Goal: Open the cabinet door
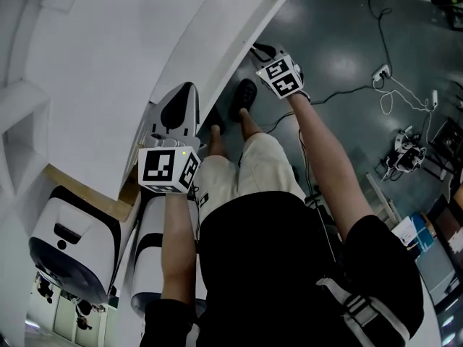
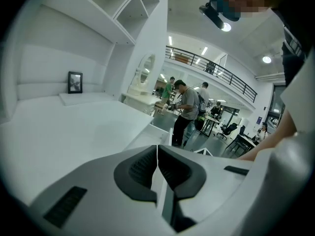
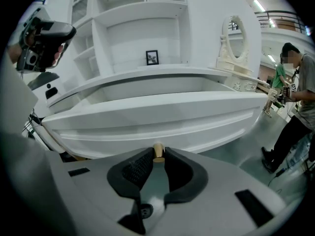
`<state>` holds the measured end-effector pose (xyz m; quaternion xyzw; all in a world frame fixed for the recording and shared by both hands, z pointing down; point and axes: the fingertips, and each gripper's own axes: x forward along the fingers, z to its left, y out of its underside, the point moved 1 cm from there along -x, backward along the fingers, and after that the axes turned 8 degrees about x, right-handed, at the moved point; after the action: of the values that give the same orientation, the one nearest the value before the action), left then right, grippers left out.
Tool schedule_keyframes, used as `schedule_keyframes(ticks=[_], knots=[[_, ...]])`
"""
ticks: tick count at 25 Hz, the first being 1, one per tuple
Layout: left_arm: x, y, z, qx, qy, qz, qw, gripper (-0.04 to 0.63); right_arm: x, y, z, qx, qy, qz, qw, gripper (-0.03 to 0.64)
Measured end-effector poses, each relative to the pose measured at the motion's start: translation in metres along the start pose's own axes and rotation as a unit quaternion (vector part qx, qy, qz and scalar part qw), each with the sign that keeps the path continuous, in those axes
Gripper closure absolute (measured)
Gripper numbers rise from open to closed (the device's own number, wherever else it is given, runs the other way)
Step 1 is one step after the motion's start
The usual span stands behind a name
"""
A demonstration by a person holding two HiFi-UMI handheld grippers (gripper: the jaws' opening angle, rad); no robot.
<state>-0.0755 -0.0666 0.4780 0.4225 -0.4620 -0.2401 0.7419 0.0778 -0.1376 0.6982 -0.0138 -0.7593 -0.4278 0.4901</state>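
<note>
The white cabinet door (image 3: 162,114) stretches across the right gripper view as a long panel under the curved counter. My right gripper (image 3: 158,156) is shut on the door's small brass knob (image 3: 158,148), which shows between its dark pads. In the head view the right gripper (image 1: 255,50) reaches to the door's edge (image 1: 217,56) at arm's length, and the knob is hidden there. My left gripper (image 1: 187,90) hovers beside the cabinet front, nearer my body. In its own view the left gripper (image 2: 157,149) is shut with nothing held, pointing over the white countertop (image 2: 74,127).
A small framed picture (image 3: 152,57) stands on the shelf above the counter. A white mirror stand (image 3: 235,33) sits at the counter's right end. People stand beyond (image 2: 187,107). Cables (image 1: 383,85) lie on the grey floor. White machines (image 1: 72,244) stand at my lower left.
</note>
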Motion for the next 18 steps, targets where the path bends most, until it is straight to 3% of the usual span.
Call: schedule_keyframes(ticks=[18], knots=[[0.009,-0.012,-0.027,0.02,0.032,0.003,0.9993,0.571,-0.041,0.043,-0.014,0.014,0.015,0.014,1.0,0.526]])
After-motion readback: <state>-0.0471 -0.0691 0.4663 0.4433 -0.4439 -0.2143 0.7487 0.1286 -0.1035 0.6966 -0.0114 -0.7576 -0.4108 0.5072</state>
